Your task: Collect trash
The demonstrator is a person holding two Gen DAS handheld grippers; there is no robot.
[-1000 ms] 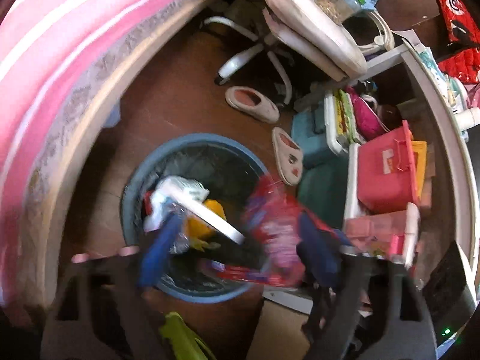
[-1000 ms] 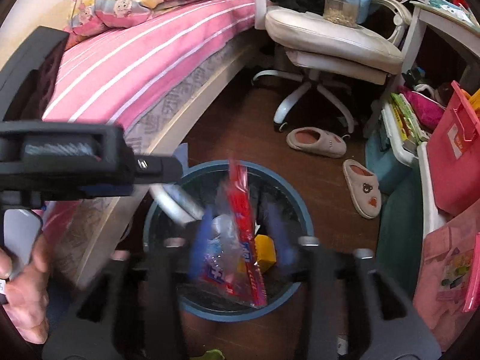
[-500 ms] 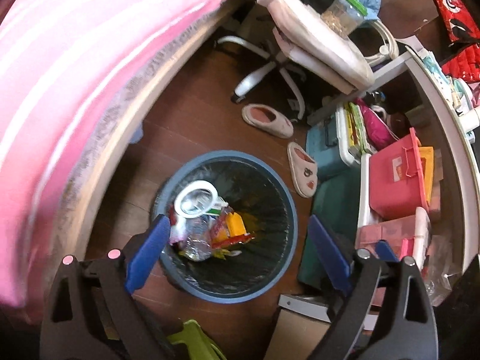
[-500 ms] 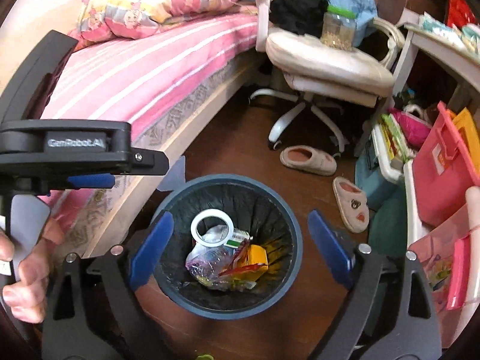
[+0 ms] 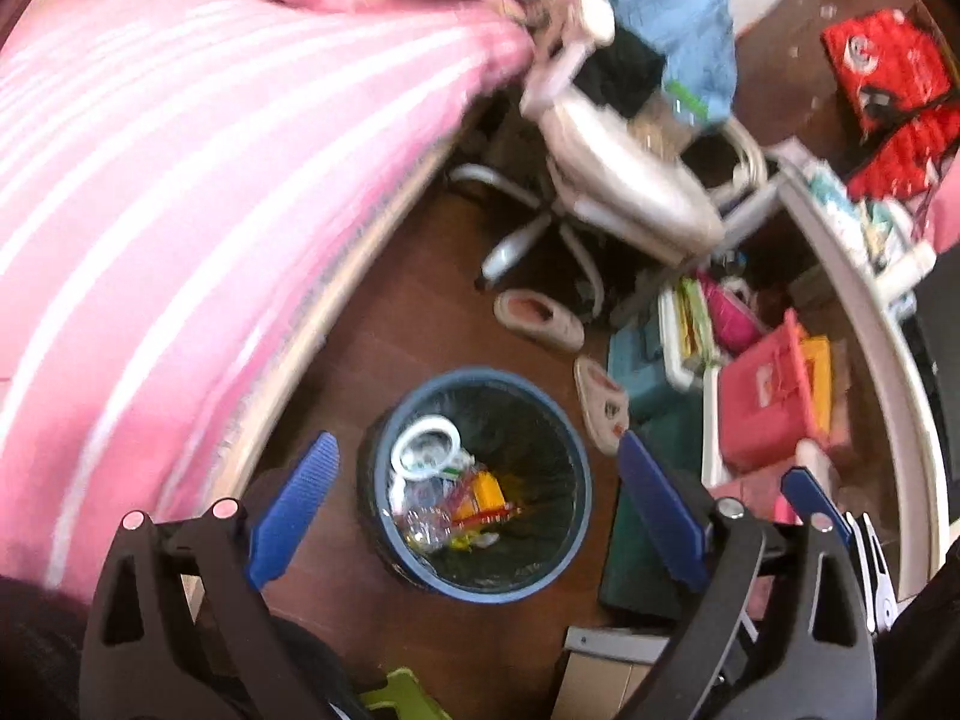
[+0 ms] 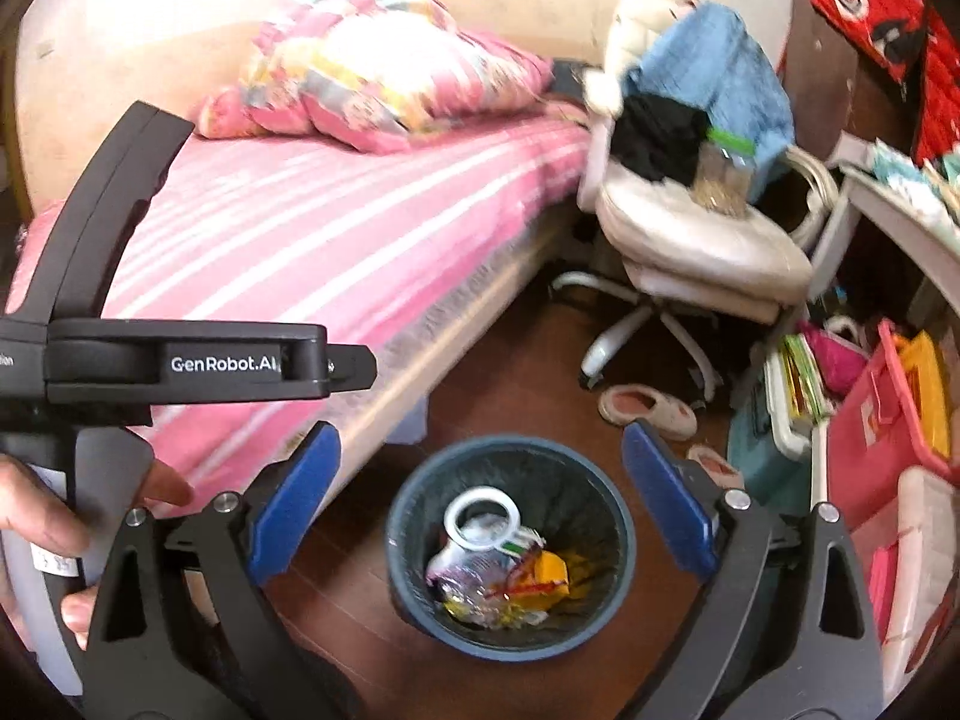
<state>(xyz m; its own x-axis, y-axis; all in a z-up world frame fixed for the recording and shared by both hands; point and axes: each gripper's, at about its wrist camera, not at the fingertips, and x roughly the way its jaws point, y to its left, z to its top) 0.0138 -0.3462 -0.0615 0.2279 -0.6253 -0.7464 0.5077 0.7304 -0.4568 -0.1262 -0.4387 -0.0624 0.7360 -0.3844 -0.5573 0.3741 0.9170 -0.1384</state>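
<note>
Where wrappers lie, blue bin [image 6: 510,630]

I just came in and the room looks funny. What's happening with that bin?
A person is tidying up trash with a gripper in each hand. The left gripper and right gripper both hang open and empty above the blue trash bin on the floor beside the pink bed. Wrappers and a white ring already lie inside.

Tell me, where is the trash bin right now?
The trash bin stands on the wooden floor beside the pink bed, low in both views, with two slippers just beyond it.
</note>
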